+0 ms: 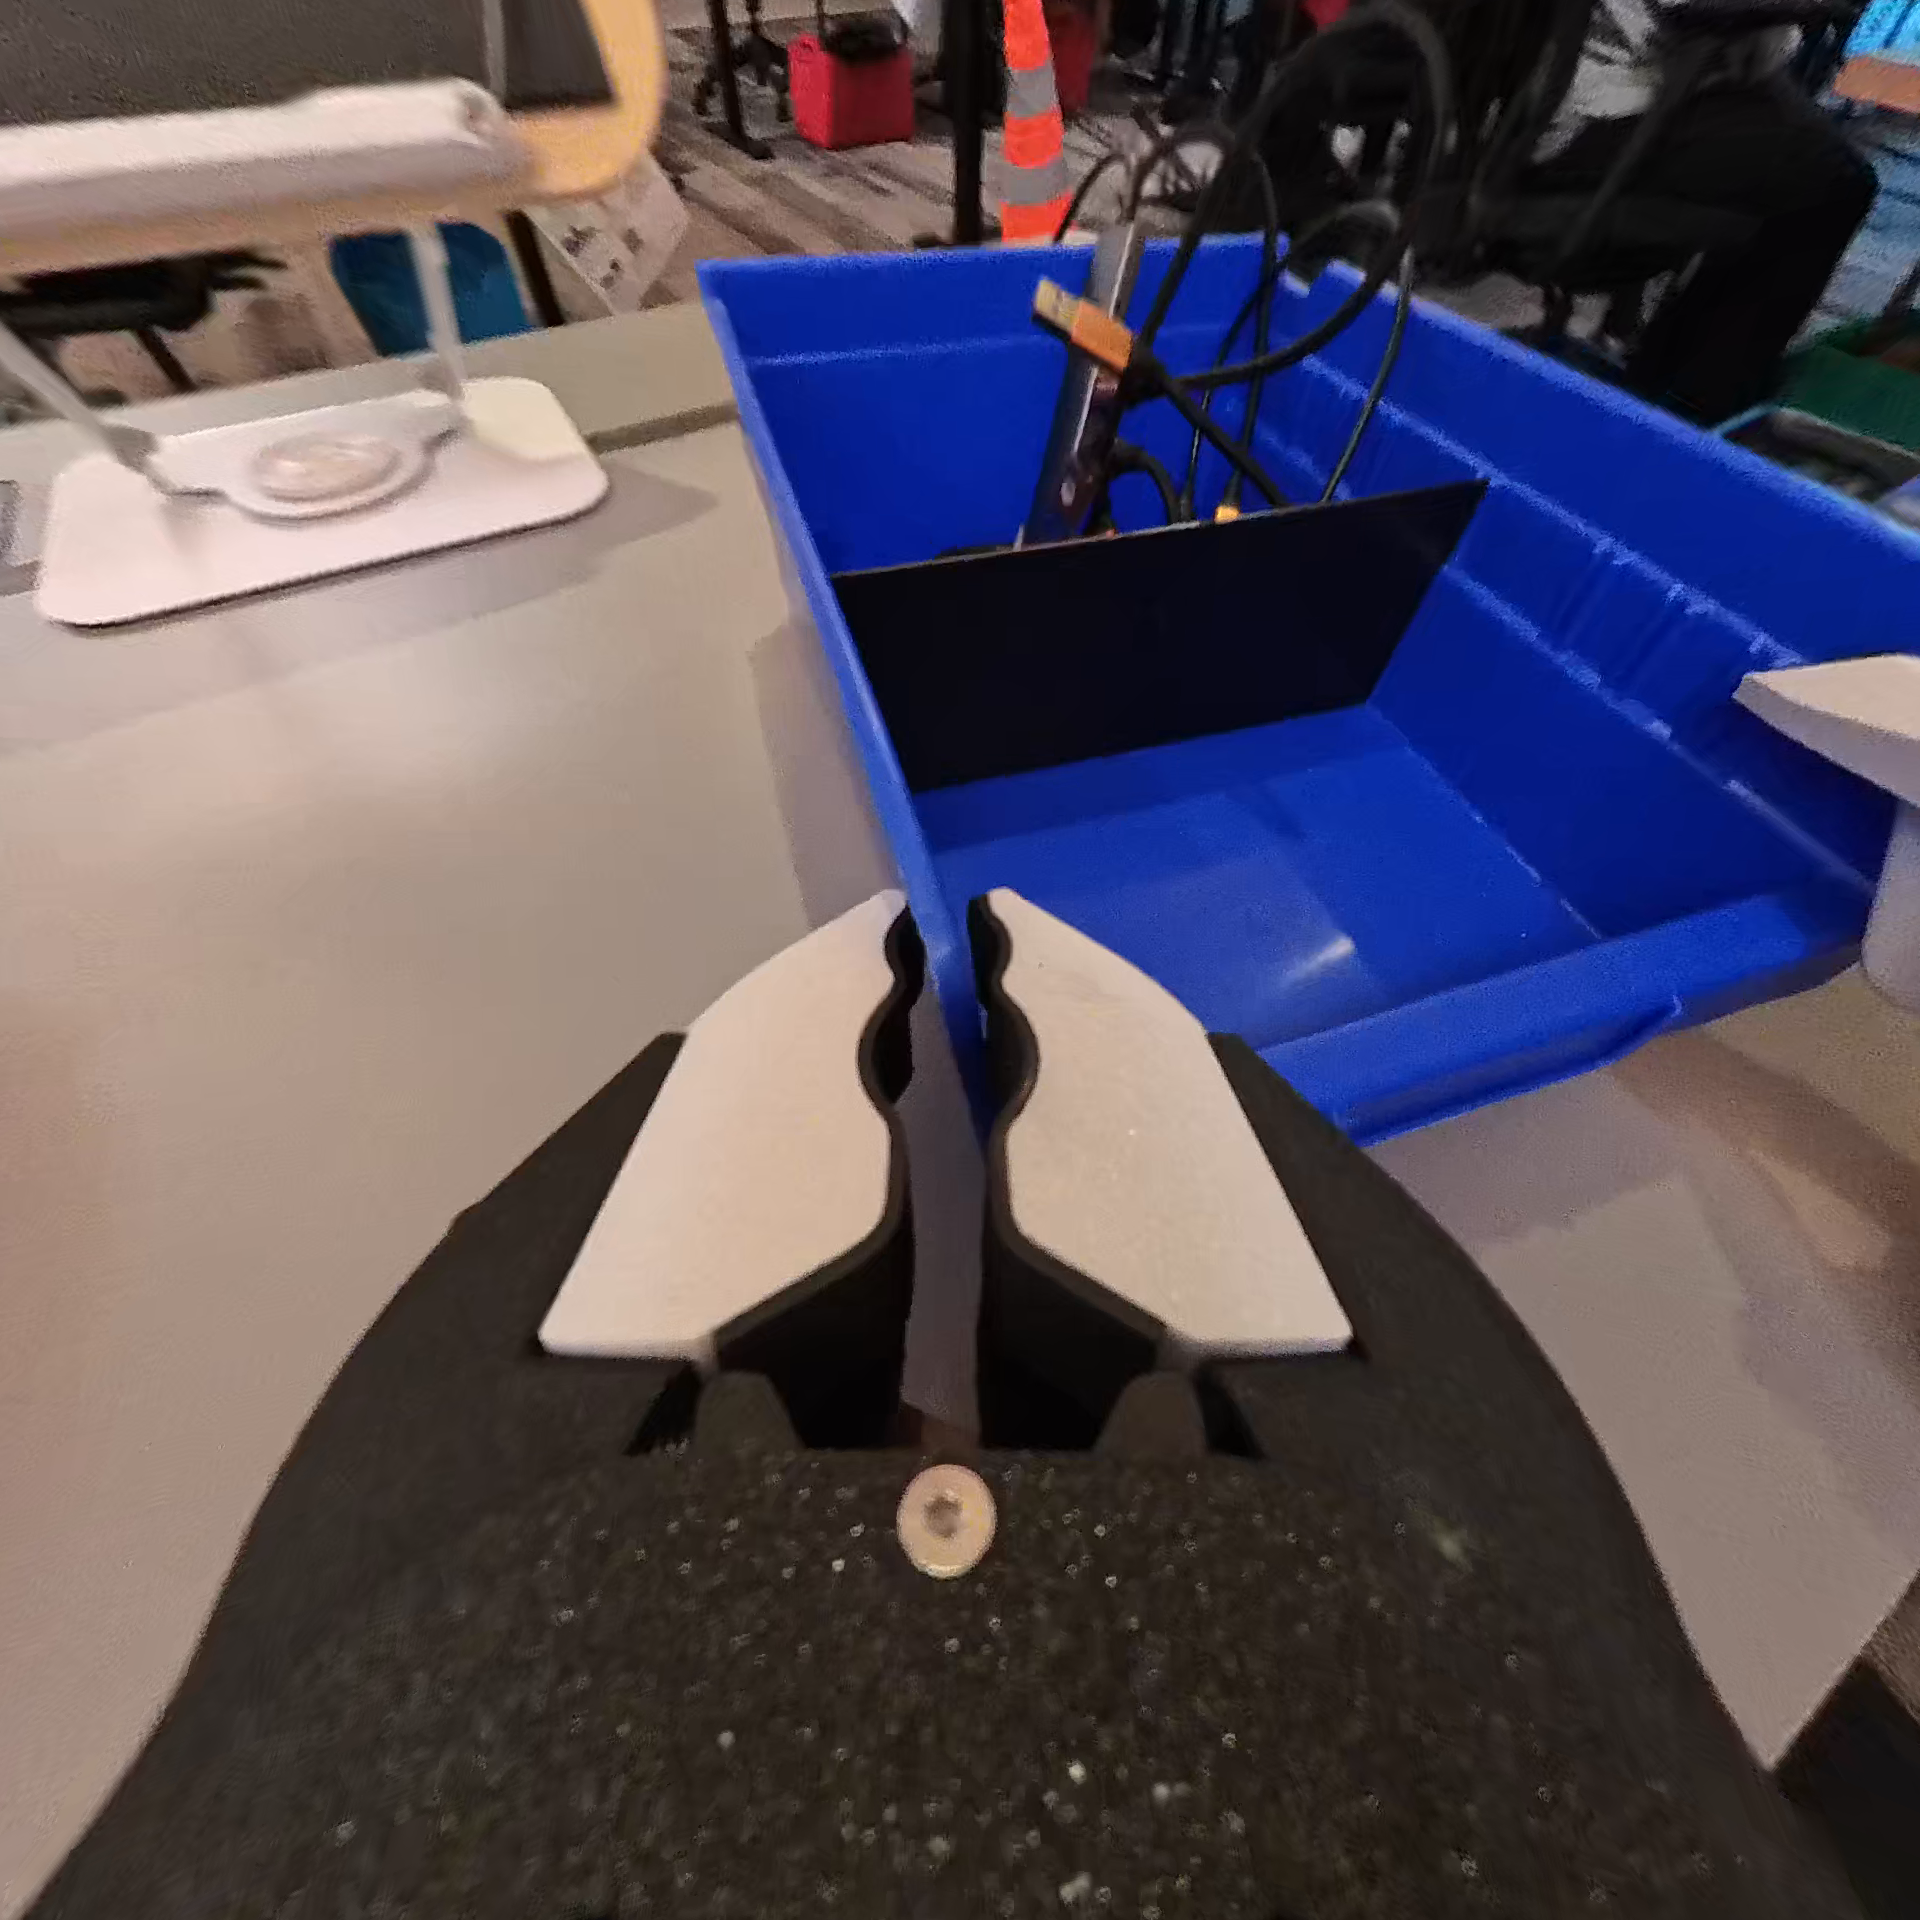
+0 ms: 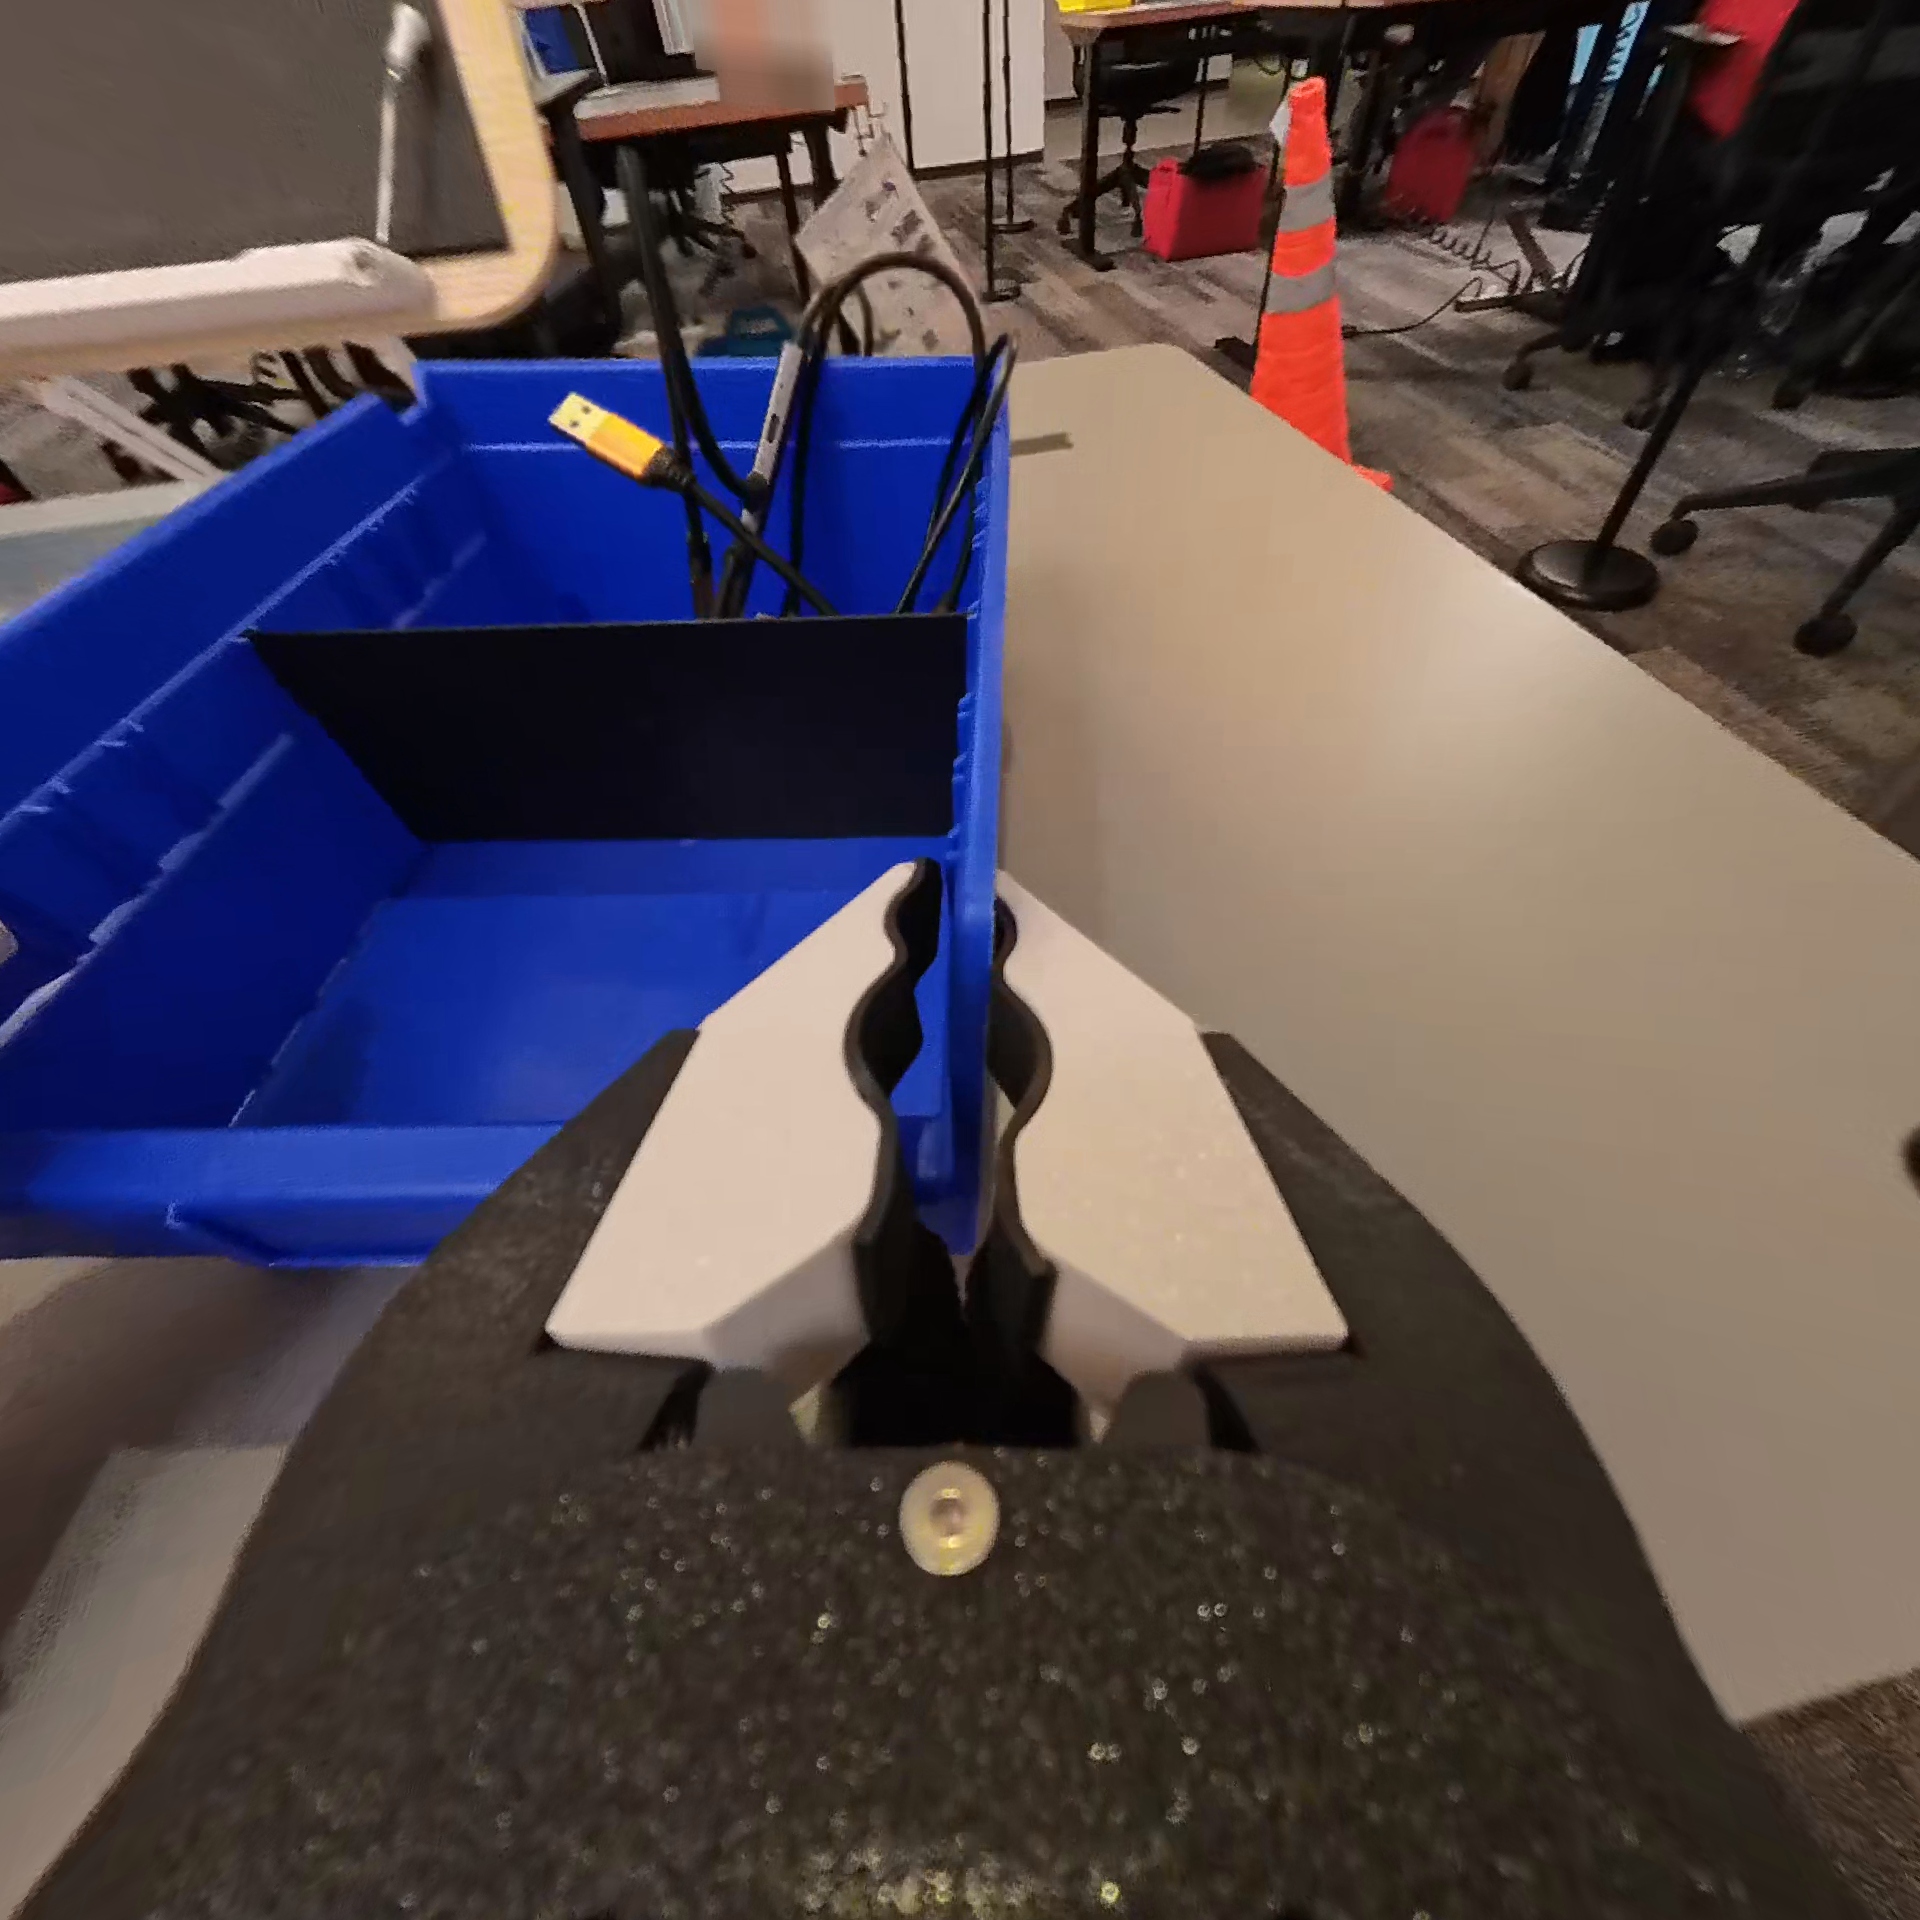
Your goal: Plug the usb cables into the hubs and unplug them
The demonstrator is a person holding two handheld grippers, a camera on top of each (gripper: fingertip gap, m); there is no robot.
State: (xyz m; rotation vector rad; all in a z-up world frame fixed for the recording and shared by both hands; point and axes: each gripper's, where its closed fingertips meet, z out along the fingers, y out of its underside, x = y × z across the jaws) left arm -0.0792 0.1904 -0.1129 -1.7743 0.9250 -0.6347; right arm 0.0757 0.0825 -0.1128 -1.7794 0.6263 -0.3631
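Note:
A blue plastic bin (image 1: 1621, 644) stands on a grey table (image 1: 312, 935). A black divider (image 1: 1143, 623) splits it in two. The far compartment holds black cables (image 1: 1226, 416) and an orange USB plug (image 1: 1081, 322); the near compartment is empty. My left gripper (image 1: 943, 914) is shut on the bin's left wall near the front corner. My right gripper (image 2: 961, 883) is shut on the bin's (image 2: 208, 727) right wall near the front. One of the right gripper's grey fingers (image 1: 1839, 717) shows at the bin's far rim in the left wrist view. The divider (image 2: 623, 727) and the plug (image 2: 613, 436) also show in the right wrist view.
A white stand with a flat base (image 1: 312, 499) sits on the table left of the bin. The table (image 2: 1351, 831) runs on to the right of the bin. Beyond it are an orange traffic cone (image 2: 1299, 260), red containers (image 2: 1205, 208), chairs and desks.

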